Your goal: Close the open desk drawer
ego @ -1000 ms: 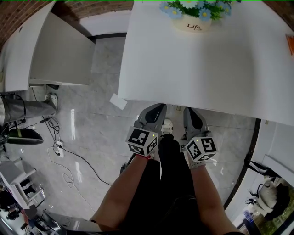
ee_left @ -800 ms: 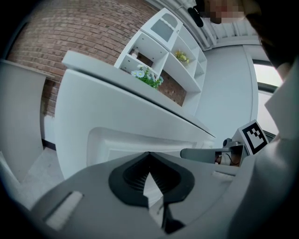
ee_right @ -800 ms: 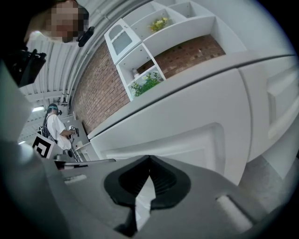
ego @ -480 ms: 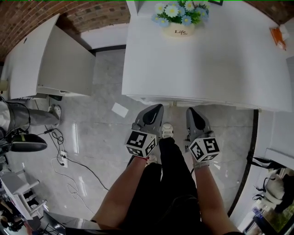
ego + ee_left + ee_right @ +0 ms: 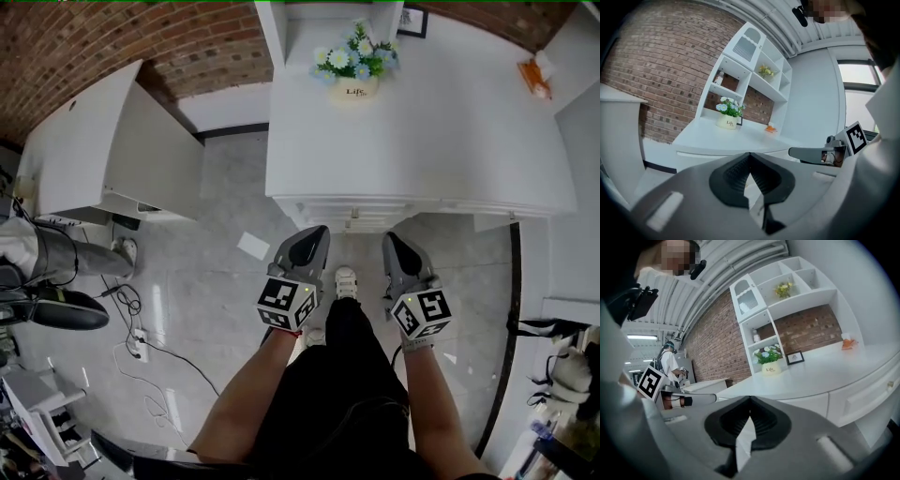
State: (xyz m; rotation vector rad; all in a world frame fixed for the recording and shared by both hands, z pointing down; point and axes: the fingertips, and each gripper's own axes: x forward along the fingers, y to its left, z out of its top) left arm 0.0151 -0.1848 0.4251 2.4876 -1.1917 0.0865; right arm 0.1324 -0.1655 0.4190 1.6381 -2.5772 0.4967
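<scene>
Before smooth white desk (image 5: pixel 441 141), left hand-held gripper (image 5: pixel 319 232), right hand-held gripper (image 5: pixel 390 237), ribbed jaws together

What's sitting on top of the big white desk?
A pot of flowers, a small picture frame and something small and orange sit on the desk. The shelf unit hides its back strip.

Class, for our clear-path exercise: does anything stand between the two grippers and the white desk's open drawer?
Nothing visible does. Only air above the grey tiled floor separates the left gripper and the right gripper from the white drawer front under the desktop. Both grippers are shut, empty and short of it.
</scene>
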